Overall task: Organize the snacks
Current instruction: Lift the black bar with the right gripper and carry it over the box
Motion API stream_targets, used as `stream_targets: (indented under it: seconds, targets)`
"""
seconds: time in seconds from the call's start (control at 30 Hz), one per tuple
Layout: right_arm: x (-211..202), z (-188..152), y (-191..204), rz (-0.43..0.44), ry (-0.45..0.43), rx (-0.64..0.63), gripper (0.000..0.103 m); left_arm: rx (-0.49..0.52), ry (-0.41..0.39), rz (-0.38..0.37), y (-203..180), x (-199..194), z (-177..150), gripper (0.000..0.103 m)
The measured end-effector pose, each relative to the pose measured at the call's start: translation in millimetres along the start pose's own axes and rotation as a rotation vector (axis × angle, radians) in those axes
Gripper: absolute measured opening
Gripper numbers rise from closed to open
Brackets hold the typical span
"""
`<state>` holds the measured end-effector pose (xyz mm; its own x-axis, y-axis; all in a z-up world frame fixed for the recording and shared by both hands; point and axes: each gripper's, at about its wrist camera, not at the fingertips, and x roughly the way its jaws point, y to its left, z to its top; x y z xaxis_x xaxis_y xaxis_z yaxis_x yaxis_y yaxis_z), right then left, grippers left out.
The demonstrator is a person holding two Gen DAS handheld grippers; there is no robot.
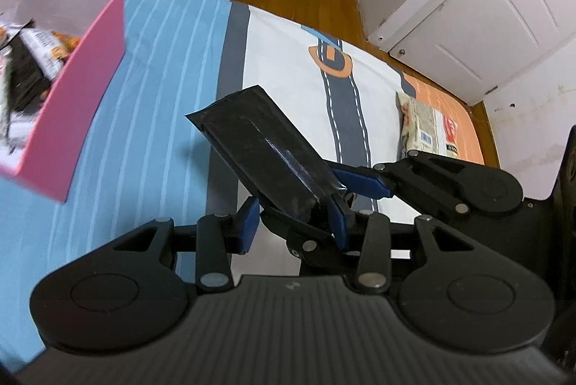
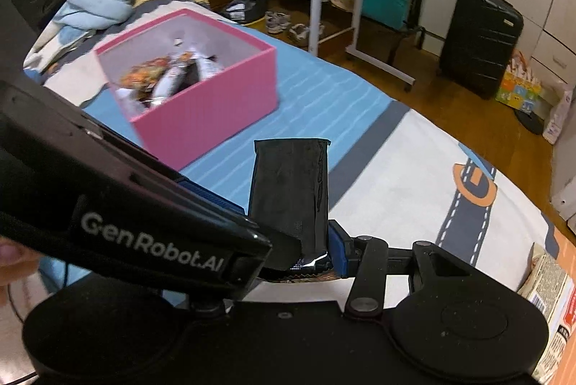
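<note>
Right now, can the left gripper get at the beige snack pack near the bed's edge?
Probably not directly: the right gripper, holding the black packet, lies across between the left gripper and the beige snack pack. It would need to move aside first.

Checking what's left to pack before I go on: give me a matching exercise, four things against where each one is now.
Things:
1. black packet
2. beige packet
3. pink box
4. suitcase

Places:
A. lying on the orange patch of the sheet
B. standing on the wooden floor
C. gripped in the right gripper
D. sitting on the blue stripes

Pairs: 1-C, 2-A, 3-D, 4-B.
</note>
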<state>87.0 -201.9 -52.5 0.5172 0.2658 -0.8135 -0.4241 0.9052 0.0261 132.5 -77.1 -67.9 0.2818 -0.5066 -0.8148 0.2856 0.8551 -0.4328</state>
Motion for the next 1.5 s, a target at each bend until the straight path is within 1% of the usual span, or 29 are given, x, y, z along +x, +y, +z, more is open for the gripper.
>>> stream_targets:
  seconds: [0.23,0.47,0.57,0.73,0.83,0.9,0.97,1.03,1.1,1.23,1.3,1.37,1.43,1.5]
  targets:
    - [-27.0,-5.9,33.2,-0.003,-0.016,-0.04,0.052,-0.002,-0.017,-0.011,3.1,-34.9,-26.7,0.04]
    - [-43.0,4.2,61.2,-0.005,-0.042,-0.092,0.053,-0.004,-0.06,-0.006,11.9,-67.6,-37.1,0.04]
    - [-44.4,14.8,70.5,-0.012,-0.055,-0.123,0.053,-0.006,-0.091,-0.013,21.2,-80.9,-36.1,0.04]
    - [-41.1,37.6,89.5,-0.043,-0.095,-0.203,0.052,-0.019,-0.172,-0.022,42.6,-98.7,-31.2,0.04]
    - [-33.0,53.8,97.1,-0.044,-0.111,-0.229,0.052,-0.044,-0.208,-0.012,57.3,-105.4,-23.1,0.041]
    - [-25.3,64.3,101.9,-0.035,-0.131,-0.257,0.052,-0.047,-0.228,0.009,67.1,-109.0,-15.9,0.041]
    - [-16.8,76.1,103.1,-0.005,-0.157,-0.283,0.052,-0.051,-0.245,0.038,77.8,-111.9,-7.6,0.041]
    - [-6.1,87.6,101.6,0.036,-0.169,-0.274,0.053,-0.069,-0.253,0.065,90.8,-114.5,1.6,0.041]
    - [6.2,97.7,103.9,0.056,-0.189,-0.296,0.053,-0.075,-0.257,0.087,103.5,-115.1,11.2,0.042]
    - [32.7,116.5,108.5,0.108,-0.2,-0.311,0.053,-0.108,-0.259,0.134,130.7,-112.7,28.0,0.042]
    - [44.5,122.8,109.3,0.126,-0.201,-0.308,0.053,-0.122,-0.273,0.152,141.7,-110.2,32.6,0.041]
    - [57.1,127.3,112.3,0.135,-0.201,-0.333,0.053,-0.144,-0.292,0.158,153.9,-104.8,33.7,0.042]
    - [66.3,129.8,115.5,0.141,-0.199,-0.365,0.053,-0.188,-0.316,0.156,165.5,-99.7,30.2,0.042]
    - [75.1,130.1,119.8,0.148,-0.192,-0.393,0.052,-0.188,-0.322,0.165,170.3,-94.6,26.9,0.041]
